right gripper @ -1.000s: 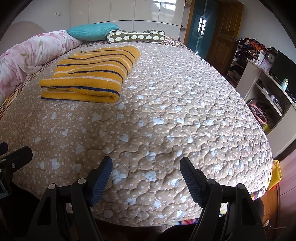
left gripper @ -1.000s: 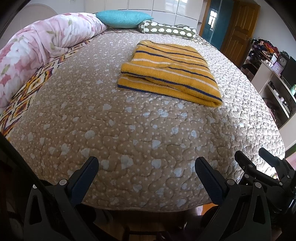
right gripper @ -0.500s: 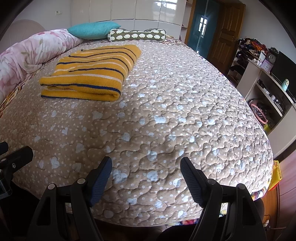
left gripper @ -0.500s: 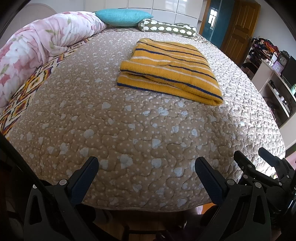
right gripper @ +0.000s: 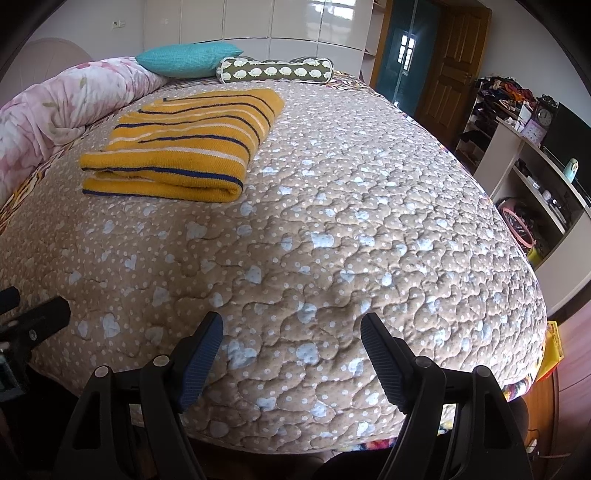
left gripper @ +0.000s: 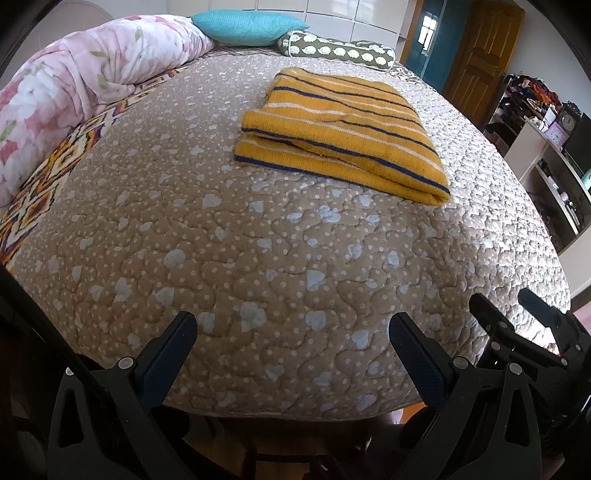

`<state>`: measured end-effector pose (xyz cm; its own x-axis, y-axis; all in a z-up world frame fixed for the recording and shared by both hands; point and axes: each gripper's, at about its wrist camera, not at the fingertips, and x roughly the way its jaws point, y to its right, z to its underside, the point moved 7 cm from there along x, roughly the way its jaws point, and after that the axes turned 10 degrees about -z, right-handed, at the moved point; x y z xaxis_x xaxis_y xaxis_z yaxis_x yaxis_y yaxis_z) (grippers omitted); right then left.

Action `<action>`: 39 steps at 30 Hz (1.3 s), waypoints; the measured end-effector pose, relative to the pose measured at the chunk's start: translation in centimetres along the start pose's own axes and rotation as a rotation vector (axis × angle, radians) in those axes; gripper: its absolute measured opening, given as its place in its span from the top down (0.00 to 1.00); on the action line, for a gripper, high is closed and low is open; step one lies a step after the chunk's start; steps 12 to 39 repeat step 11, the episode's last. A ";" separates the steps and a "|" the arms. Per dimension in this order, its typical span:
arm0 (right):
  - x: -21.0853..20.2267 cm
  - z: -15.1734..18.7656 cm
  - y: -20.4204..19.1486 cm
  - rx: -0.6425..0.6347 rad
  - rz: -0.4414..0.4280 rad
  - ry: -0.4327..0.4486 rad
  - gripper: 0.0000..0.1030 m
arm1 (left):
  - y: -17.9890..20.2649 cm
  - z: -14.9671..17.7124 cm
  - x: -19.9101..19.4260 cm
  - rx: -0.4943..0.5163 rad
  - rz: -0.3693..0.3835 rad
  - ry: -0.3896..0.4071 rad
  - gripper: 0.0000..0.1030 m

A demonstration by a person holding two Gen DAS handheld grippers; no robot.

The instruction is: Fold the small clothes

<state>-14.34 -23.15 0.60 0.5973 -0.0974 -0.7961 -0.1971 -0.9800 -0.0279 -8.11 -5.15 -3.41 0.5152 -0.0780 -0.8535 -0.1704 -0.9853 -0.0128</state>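
Note:
A yellow knit garment with navy and white stripes [left gripper: 343,136] lies folded into a flat rectangle on the far half of the bed; the right wrist view has the garment [right gripper: 184,147] at upper left. My left gripper [left gripper: 293,332] hovers open over the near edge of the brown quilt [left gripper: 258,258], nothing between its fingers. My right gripper [right gripper: 291,332] is open too, also empty, above the quilt [right gripper: 351,221] near the foot of the bed. Both grippers are well short of the garment. The right gripper [left gripper: 517,314] shows at the left view's right edge.
A rolled pink floral duvet [left gripper: 74,85] runs along the bed's left side. A teal pillow [left gripper: 247,26] and an olive bolster [left gripper: 340,51] lie at the head. Shelves with a clock and clutter [right gripper: 535,147] stand to the right, beside a wooden door [right gripper: 454,74].
Both views shifted very slightly, the garment sitting a touch higher in the frame. The grippers stay open and the garment has not moved on the bed.

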 end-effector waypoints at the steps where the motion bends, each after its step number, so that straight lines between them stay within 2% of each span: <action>1: 0.1 -0.2 0.0 -0.005 -0.004 0.001 0.21 | -0.1 0.0 0.1 -0.002 0.001 -0.003 0.00; 11: 1.9 -1.7 -0.9 -0.051 -0.029 -0.007 0.20 | -1.4 -1.4 1.4 -0.029 0.029 0.006 0.00; 39: 1.9 -1.7 -0.9 -0.051 -0.029 -0.007 0.20 | -1.4 -1.4 1.4 -0.029 0.029 0.006 0.00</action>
